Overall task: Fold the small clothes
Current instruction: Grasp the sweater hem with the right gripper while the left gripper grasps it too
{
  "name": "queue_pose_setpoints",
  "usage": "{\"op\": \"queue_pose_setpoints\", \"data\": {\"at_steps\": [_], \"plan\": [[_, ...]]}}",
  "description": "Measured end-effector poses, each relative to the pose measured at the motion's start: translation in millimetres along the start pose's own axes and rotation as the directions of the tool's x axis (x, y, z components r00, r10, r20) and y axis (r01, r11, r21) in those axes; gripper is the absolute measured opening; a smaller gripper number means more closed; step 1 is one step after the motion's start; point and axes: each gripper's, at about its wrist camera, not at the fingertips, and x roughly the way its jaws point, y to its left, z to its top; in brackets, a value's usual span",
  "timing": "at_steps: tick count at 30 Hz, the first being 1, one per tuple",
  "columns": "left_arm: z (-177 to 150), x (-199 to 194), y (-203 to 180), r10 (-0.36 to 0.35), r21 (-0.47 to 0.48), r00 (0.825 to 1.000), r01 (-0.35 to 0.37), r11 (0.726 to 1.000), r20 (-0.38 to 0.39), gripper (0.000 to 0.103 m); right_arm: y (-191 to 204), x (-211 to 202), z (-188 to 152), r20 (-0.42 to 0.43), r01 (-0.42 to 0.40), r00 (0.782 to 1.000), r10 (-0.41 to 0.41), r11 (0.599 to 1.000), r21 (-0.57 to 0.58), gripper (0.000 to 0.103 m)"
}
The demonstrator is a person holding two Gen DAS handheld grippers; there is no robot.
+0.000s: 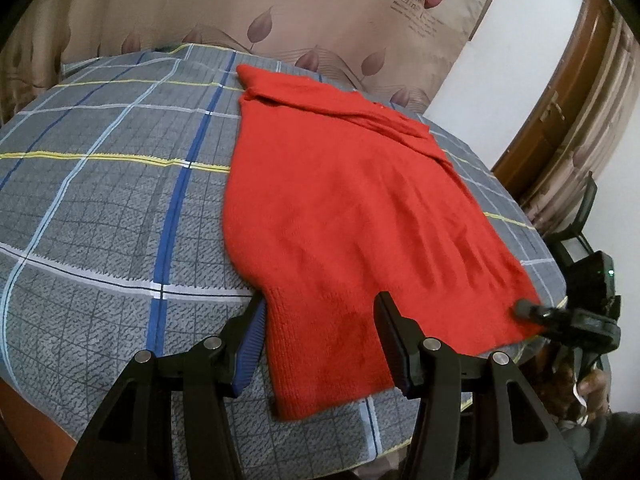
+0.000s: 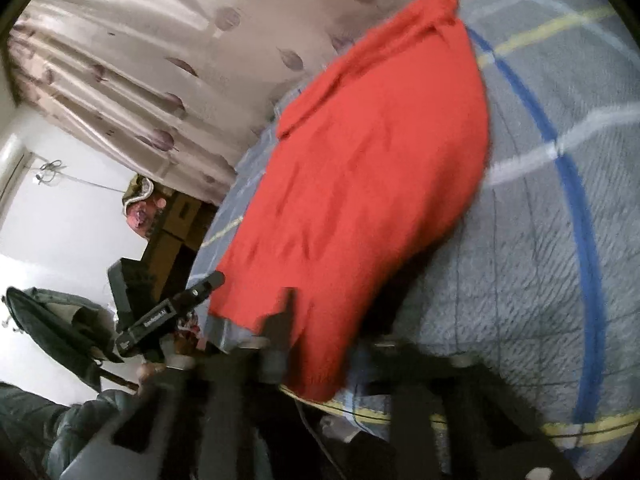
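Red knit sweater (image 1: 344, 208) lies flat on a plaid bedsheet (image 1: 100, 200), running from the upper centre of the left wrist frame down to the bottom centre. Turtleneck collar at the far end, upper centre; ribbed hem at the near end, low in frame. A fold or sleeve runs along its upper right edge.

Left gripper (image 1: 318, 332): jaws wide apart, straddling the ribbed hem strip. Blue-padded finger sits at the hem's left edge; the other finger lies over the red knit on the right. Nothing pinched between them.

Right gripper (image 2: 324, 332): right wrist frame is motion-blurred. One dark finger shows against the sweater's (image 2: 360, 168) near edge, bottom centre; the other is lost in the blur, so I cannot tell how far the jaws are open or whether they hold cloth. In the left wrist frame the right gripper (image 1: 528, 309) shows at the right edge, its tip at the sweater's lower right corner.

Sheet is grey with blue, white and yellow lines (image 2: 560, 240). Beige curtain with leaf print and lettering (image 1: 320, 8) hangs behind, top of frame. White wall and wooden door frame (image 1: 568, 92) at upper right.
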Motion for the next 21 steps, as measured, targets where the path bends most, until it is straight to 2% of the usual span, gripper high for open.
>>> {"op": "queue_pose_setpoints", "data": {"at_steps": [4, 6, 8, 9, 14, 16, 18, 21], "plan": [[-0.6, -0.7, -0.5, 0.001, 0.003, 1.0, -0.001, 1.0, 0.001, 0.054, 4.0, -1.4, 0.2, 0.0, 0.002, 1.0, -0.002, 1.0, -0.025, 0.012], [-0.9, -1.0, -1.3, 0.009, 0.007, 1.0, -0.009, 1.0, 0.004, 0.049, 5.5, -1.7, -0.5, 0.002, -0.009, 1.0, 0.009, 1.0, -0.023, 0.012], [-0.3, -0.8, -1.6, 0.03, 0.021, 1.0, -0.03, 0.999, 0.005, 0.024, 4.9, -3.3, -0.3, 0.009, -0.03, 1.0, 0.03, 0.999, -0.011, 0.012], [0.4, 0.1, -0.5, 0.041, 0.026, 0.999, -0.041, 0.999, 0.002, 0.02, 4.9, -4.0, 0.0, 0.012, -0.043, 0.999, 0.043, 0.999, -0.004, 0.012], [1.5, -0.1, 4.8, 0.023, 0.008, 1.0, -0.023, 1.0, -0.005, 0.019, 4.3, -8.0, 0.2, 0.018, -0.05, 0.999, 0.05, 0.999, -0.002, 0.012], [2.5, -0.5, 9.4, -0.001, -0.013, 1.0, 0.0, 1.0, -0.018, 0.019, 3.9, -7.8, -0.3, 0.012, -0.024, 1.0, 0.024, 1.0, -0.01, 0.012], [3.3, -0.5, 19.3, -0.066, -0.071, 0.997, 0.063, 0.995, -0.036, 0.023, 4.1, -7.5, -0.8, 0.005, -0.011, 1.0, 0.011, 1.0, -0.017, 0.012], [4.3, -0.7, 36.8, -0.168, -0.17, 0.984, 0.157, 0.973, -0.052, 0.028, 5.2, -8.0, -1.3, 0.0, 0.003, 1.0, -0.003, 1.0, -0.03, 0.014]]}}
